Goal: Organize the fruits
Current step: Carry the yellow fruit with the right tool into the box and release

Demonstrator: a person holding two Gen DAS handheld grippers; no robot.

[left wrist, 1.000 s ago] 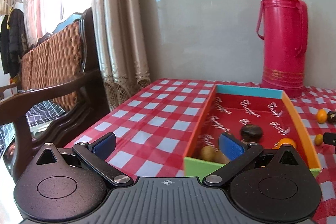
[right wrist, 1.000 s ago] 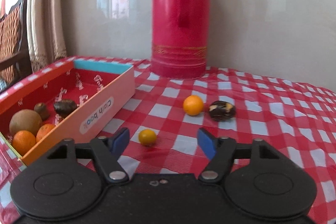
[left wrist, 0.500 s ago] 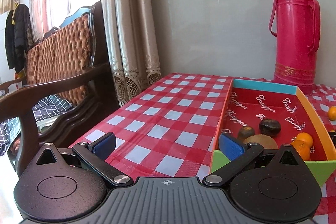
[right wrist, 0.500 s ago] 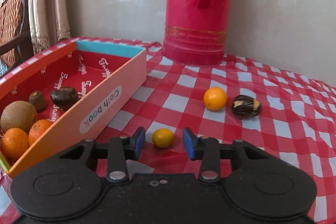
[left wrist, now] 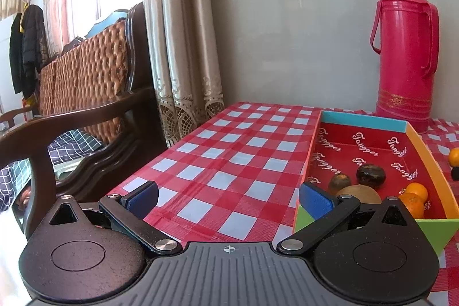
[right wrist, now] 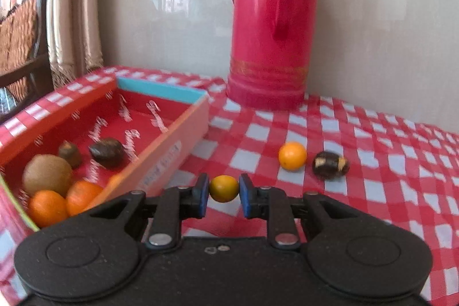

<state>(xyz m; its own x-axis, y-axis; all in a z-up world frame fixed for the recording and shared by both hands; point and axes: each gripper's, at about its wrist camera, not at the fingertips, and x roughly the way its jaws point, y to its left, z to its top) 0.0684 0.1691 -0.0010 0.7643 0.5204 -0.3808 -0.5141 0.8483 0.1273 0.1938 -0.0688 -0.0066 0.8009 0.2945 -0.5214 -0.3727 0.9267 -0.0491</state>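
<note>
My right gripper (right wrist: pixel 223 192) has its jaws closing the last bit onto a small yellow-orange fruit (right wrist: pixel 223 187), and both blue pads press on it just above the checked cloth. To its left stands the red-lined box (right wrist: pixel 172 159), holding a kiwi (right wrist: pixel 47 175), two oranges (right wrist: pixel 47 207) and two dark fruits (right wrist: pixel 107 151). An orange (right wrist: pixel 292 156) and a dark speckled fruit (right wrist: pixel 330 165) lie on the cloth beyond. My left gripper (left wrist: pixel 229 200) hangs open and empty over the cloth, its right pad near the box's front corner (left wrist: pixel 304 217).
A tall pink thermos (right wrist: pixel 272 27) stands against the wall behind the box. A dark wooden chair with a woven back (left wrist: pixel 86 111) and a curtain (left wrist: pixel 178 48) border the table's left edge. The red-and-white cloth (left wrist: pixel 229 151) stretches left of the box.
The right gripper's jaws came together from wide apart onto the small yellow-orange fruit, which now sits slightly lifted. The left view shifted, putting the box farther right.
</note>
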